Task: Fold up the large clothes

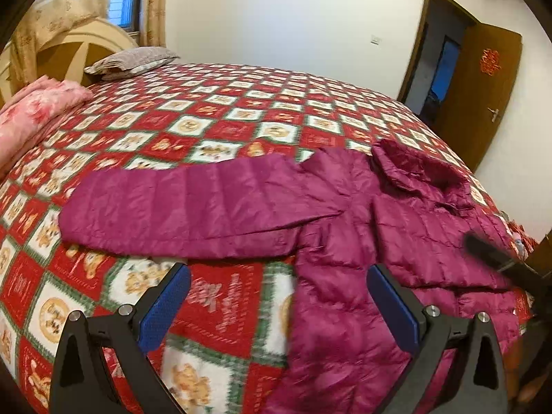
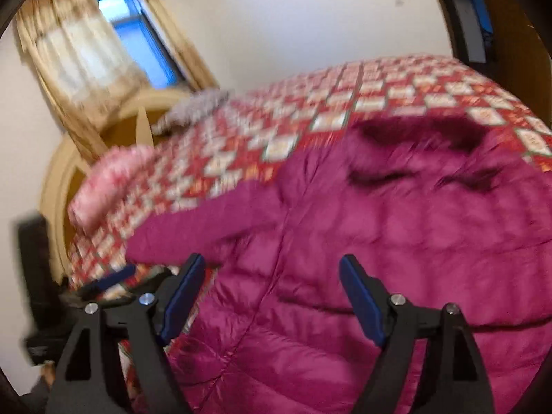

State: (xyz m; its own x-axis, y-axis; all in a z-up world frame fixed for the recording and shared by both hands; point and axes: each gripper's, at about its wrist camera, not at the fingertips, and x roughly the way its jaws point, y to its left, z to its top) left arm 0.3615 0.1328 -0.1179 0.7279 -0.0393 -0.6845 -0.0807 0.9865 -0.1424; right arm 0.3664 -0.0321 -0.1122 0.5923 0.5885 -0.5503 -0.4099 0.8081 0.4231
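A magenta quilted puffer jacket point(image 1: 345, 214) lies spread on the bed, one sleeve point(image 1: 179, 207) stretched out to the left and its hood point(image 1: 414, 165) toward the far right. My left gripper point(image 1: 277, 289) hovers open above the jacket's hem and the bedspread, nothing between its blue pads. In the right wrist view the jacket point(image 2: 362, 241) fills the frame, and my right gripper point(image 2: 272, 276) stands open over its body with nothing held. The right gripper also shows as a dark blur point(image 1: 496, 258) at the right edge of the left wrist view. The left gripper's blue pad point(image 2: 117, 276) peeks in at lower left.
A red, white and green patchwork bedspread point(image 1: 214, 127) covers the bed. A folded pink blanket point(image 1: 38, 110) and a grey pillow point(image 1: 131, 62) lie near the wooden headboard point(image 1: 69, 55). A curtained window point(image 2: 138, 34) is behind it; an open brown door point(image 1: 483, 103) stands at the right.
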